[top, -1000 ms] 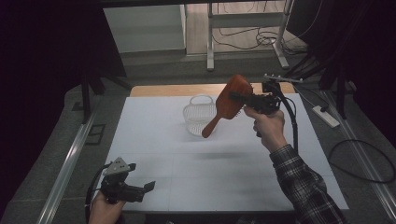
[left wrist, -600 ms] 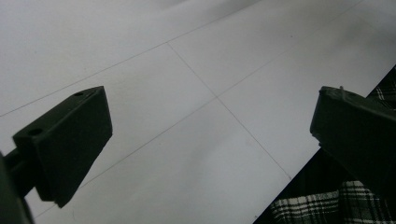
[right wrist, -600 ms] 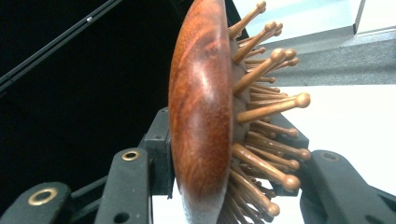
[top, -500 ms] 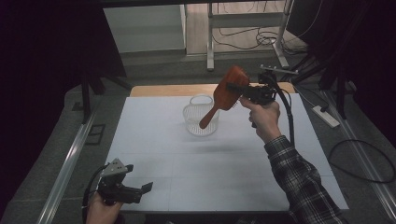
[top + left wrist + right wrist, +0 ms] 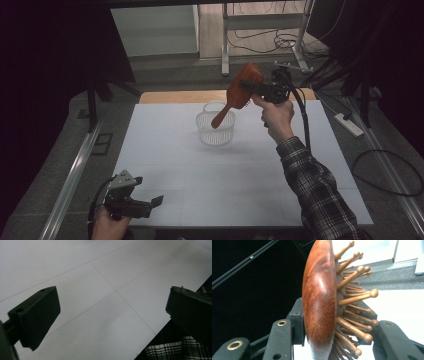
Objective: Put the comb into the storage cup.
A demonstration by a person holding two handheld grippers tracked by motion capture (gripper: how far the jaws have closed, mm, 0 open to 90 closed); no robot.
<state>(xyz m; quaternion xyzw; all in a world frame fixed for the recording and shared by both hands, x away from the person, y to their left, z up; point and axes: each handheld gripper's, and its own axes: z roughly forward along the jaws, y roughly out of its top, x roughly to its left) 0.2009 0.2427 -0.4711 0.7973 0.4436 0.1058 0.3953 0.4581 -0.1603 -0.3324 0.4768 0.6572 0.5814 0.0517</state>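
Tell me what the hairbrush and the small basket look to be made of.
Hairbrush: likely wood, reddish-brown with visible grain and a glossy sheen; its ball-tipped pins look wooden too. Basket: apparently white plastic mesh, with see-through latticed walls; too small to be sure.

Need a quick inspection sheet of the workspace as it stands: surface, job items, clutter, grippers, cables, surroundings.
Surface: white table top, thin seam lines, bare near the person's side.
Job's things: wooden hairbrush held in the air, handle pointing down toward the white mesh basket; whether the tip is inside it cannot be told. Basket stands upright, toward the far edge.
Clutter: nothing seen on the table.
Grippers: right gripper shut on the hairbrush head, one jaw on the wooden back, one against the bristles. Left gripper open, empty, at the near left edge.
Cables: black cable trails from the right gripper; loose cables on the floor at right.
Surroundings: power strip on the floor, metal frame legs beyond the table, dark sides.
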